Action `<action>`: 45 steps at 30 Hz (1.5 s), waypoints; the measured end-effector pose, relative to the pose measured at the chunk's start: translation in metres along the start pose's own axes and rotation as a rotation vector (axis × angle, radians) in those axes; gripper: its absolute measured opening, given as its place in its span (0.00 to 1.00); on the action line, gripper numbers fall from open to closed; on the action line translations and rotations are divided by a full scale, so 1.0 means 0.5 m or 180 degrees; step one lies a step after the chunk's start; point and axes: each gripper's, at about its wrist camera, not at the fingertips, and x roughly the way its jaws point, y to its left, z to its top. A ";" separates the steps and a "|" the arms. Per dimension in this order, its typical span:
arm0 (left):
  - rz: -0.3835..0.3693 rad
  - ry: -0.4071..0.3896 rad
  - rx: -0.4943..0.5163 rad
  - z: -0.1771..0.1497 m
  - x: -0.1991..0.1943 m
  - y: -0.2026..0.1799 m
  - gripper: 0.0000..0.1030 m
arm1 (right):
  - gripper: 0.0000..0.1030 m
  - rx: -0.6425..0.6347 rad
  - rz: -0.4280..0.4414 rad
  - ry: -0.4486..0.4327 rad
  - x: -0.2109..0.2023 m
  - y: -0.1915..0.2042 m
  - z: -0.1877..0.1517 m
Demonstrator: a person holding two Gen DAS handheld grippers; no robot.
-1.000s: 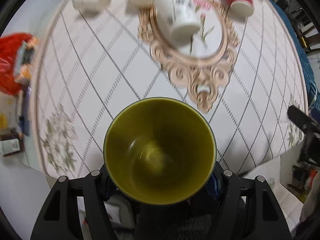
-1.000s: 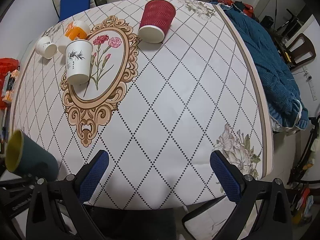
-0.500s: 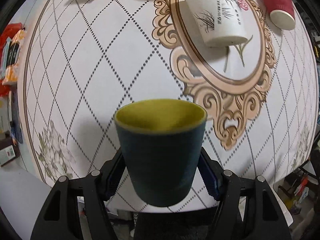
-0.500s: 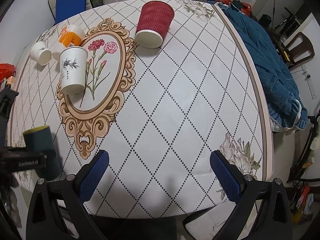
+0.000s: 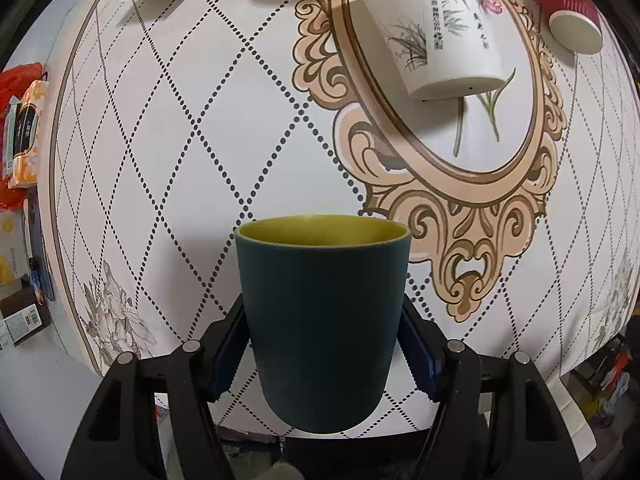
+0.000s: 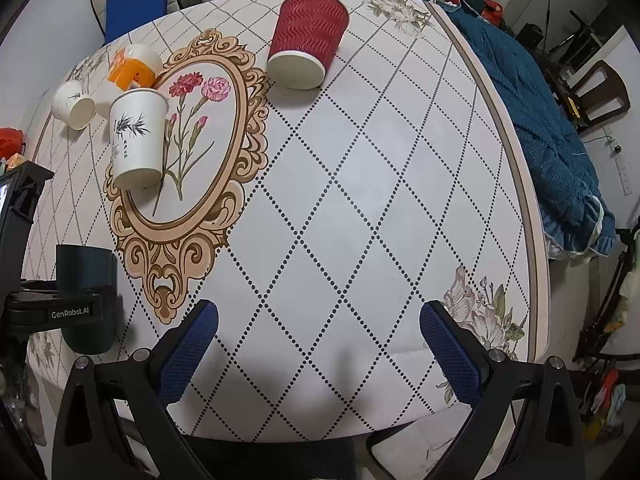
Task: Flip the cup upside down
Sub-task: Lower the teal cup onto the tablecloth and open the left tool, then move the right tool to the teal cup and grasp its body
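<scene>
A: While the list runs leftward-first from the oval frame print (image 6: pixel 188 160), what is item one?

B: Item one: dark cup (image 5: pixel 324 320), yellow-lined, left of and nearer than the frame's scrolled foot. Left gripper (image 5: pixel 324 354), jaws closed on its lower wall, a blue pad on either side. Mouth faces up in both views, so the flip is not yet done.

A: On the desk (image 6: pixel 360 200) or off it?

B: Cannot tell; its base is hidden by the gripper body in one view and sits at the picture's foot in the other.

A: Item two?

B: White printed cup (image 6: pixel 138 136), inverted, on the frame's left half. Beyond the frame's left edge: small white cup (image 6: pixel 74 104) and orange-banded cup (image 6: pixel 134 70), details unclear. Right of the frame's top: red ribbed cup (image 6: pixel 306 48), inverted.

A: Item three?

B: Right gripper (image 6: pixel 318 346), jaws wide apart, holding nothing, well right of the frame's foot.

A: Handling note for the step?

B: Judgement: keep the pinch firm, roll the wrist through a half turn with clearance above the desk, lower rim-flat onto bare cloth left of the frame, then release.

A: View differences?

B: Left view alone shows the yellow lining and pad contact; right view alone shows the cup's place against the frame, and a blue blanket (image 6: pixel 540 128) far right.
</scene>
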 end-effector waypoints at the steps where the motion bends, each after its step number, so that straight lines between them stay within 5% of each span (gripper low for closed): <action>1: -0.0003 -0.0012 -0.0003 0.000 -0.001 -0.002 0.69 | 1.00 -0.0005 -0.0001 0.0005 0.000 0.001 -0.001; 4: -0.0008 -0.0057 0.0010 -0.012 -0.014 -0.006 0.83 | 1.00 -0.0023 -0.0002 0.0016 0.002 0.004 -0.002; 19: -0.0137 -0.0435 -0.0098 -0.064 -0.137 -0.003 0.84 | 1.00 -0.0011 0.0045 -0.0046 -0.028 0.001 -0.015; 35: -0.0140 -0.1105 -0.0128 -0.259 -0.304 0.052 0.84 | 1.00 0.0026 0.0210 -0.0226 -0.152 0.019 -0.104; 45: -0.0150 -0.1234 -0.0233 -0.346 -0.338 0.102 0.84 | 1.00 0.0049 0.0335 -0.0325 -0.237 0.060 -0.174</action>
